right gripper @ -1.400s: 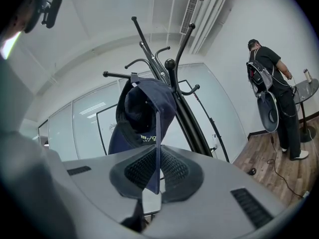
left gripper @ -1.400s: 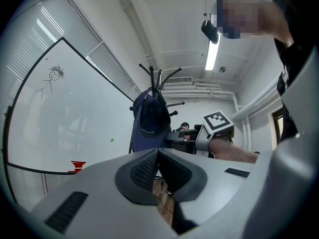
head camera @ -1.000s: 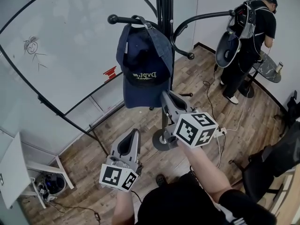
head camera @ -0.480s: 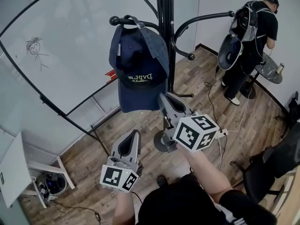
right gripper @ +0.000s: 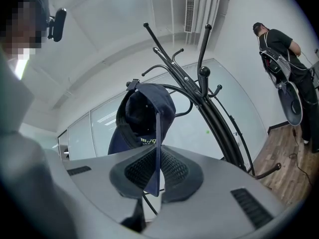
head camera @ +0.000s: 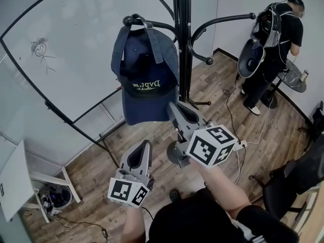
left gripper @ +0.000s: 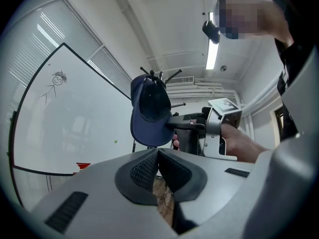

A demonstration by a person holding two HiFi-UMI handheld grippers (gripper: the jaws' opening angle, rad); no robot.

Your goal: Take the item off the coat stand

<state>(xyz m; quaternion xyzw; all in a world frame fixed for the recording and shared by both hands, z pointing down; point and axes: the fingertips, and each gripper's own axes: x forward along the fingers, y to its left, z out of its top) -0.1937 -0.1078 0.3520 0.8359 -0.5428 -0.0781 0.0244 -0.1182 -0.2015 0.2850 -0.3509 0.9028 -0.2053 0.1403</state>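
"Where was the cap?"

"The cap (head camera: 147,80) hung by its strap on a hook (head camera: 127,20) of the stand (head camera: 182,44), just above and ahead of my right tongs (head camera: 171,108). Its brim pointed down. Those tongs were clamped on the brim, and its thin blue edge stood upright between the pads."

"And your other hand?"

"My left tongs (head camera: 143,146) were lower, to the left of the right ones and apart from the cap. Their jaws were pressed together with nothing between them."

"What was the room like?"

"Under both tongs lay a wood-plank floor (head camera: 101,166). The stand's round base (head camera: 174,153) sat on it just beneath the right tongs. Beyond the left tongs and to their left stood a big whiteboard (head camera: 76,49) with a small stick figure (head camera: 40,52) drawn on it. A white table (head camera: 12,186) was lower down on that side. Well to the right of the right tongs, another person (head camera: 276,39) stood at a small round table (head camera: 293,77) near the wall. Cables (head camera: 228,113) trailed over the planks between that spot and the base. A dark chair (head camera: 298,173) sat at the far right."
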